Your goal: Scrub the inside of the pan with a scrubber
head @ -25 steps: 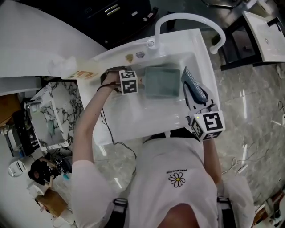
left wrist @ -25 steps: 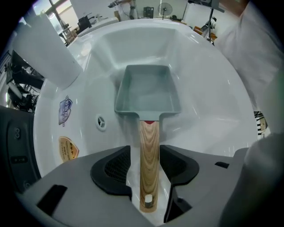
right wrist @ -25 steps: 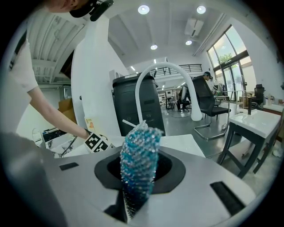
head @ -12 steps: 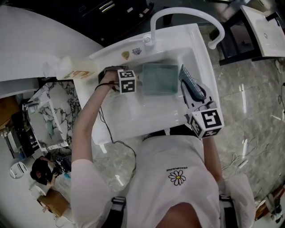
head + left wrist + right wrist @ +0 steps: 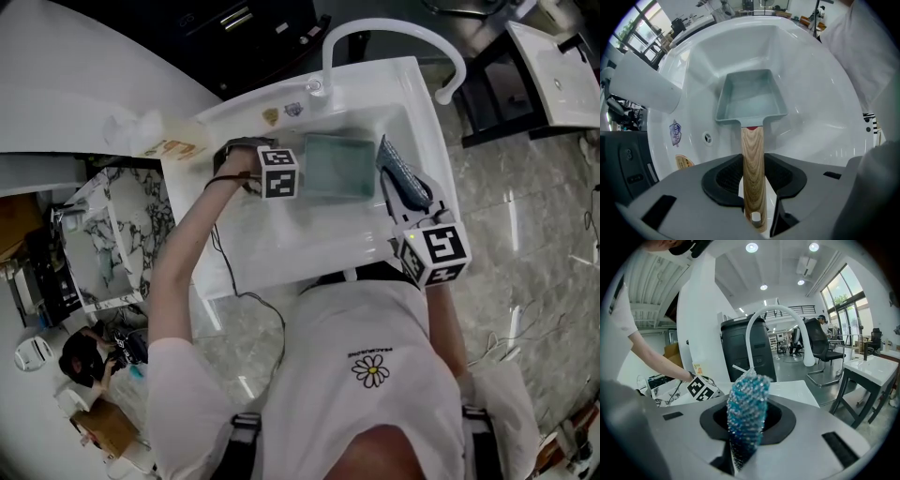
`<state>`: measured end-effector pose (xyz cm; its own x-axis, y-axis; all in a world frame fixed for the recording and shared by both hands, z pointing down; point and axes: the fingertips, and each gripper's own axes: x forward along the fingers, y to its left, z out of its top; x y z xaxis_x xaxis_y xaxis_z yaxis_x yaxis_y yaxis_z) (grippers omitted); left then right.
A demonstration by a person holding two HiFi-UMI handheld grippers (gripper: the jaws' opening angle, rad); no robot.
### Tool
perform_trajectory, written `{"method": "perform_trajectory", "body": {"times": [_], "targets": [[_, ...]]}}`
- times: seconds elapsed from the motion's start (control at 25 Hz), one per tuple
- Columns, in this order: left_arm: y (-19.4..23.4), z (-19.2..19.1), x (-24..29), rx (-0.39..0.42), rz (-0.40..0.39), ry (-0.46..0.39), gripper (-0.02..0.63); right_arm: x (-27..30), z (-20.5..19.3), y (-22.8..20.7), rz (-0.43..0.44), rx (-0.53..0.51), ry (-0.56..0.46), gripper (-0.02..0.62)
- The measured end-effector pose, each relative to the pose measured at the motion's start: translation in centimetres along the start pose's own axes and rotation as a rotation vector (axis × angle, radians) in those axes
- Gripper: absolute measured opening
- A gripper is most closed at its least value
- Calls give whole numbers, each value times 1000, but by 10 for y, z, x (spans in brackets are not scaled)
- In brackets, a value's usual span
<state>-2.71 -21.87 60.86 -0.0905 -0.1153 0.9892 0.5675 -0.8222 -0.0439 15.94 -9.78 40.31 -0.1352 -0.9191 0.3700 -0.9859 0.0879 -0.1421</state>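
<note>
Left tongs (image 5: 753,185): closed on the wooden handle (image 5: 752,150) of the pan (image 5: 751,96).
Pan place: inside the white sink (image 5: 825,117), toward its far side.
Right tongs (image 5: 746,439): gripping the blue scrubber (image 5: 749,399), at the right side of the sink, right of the pan.

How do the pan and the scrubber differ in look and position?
The pan is a rigid grey-green rectangular tray with a wooden handle; the scrubber is a sparkly blue mesh wad. The pan is down in the sink; the scrubber is by its right rim, outside the pan. Both are clamped: pan by the left gripper, scrubber by the right gripper.
</note>
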Motion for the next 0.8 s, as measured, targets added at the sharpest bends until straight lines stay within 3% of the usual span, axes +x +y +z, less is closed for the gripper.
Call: {"method": "perform_trajectory", "body": {"times": [0.36, 0.6, 0.8], "targets": [[-40, 3, -18, -148, 25, 67, 144, -17, 5, 2, 22, 6, -19, 57], [-76, -3, -21, -243, 12, 121, 140, -11, -5, 3, 50, -2, 39, 57], [-95, -6, -13, -307, 5, 118, 138, -3, -11, 9, 86, -33, 90, 57]]}}
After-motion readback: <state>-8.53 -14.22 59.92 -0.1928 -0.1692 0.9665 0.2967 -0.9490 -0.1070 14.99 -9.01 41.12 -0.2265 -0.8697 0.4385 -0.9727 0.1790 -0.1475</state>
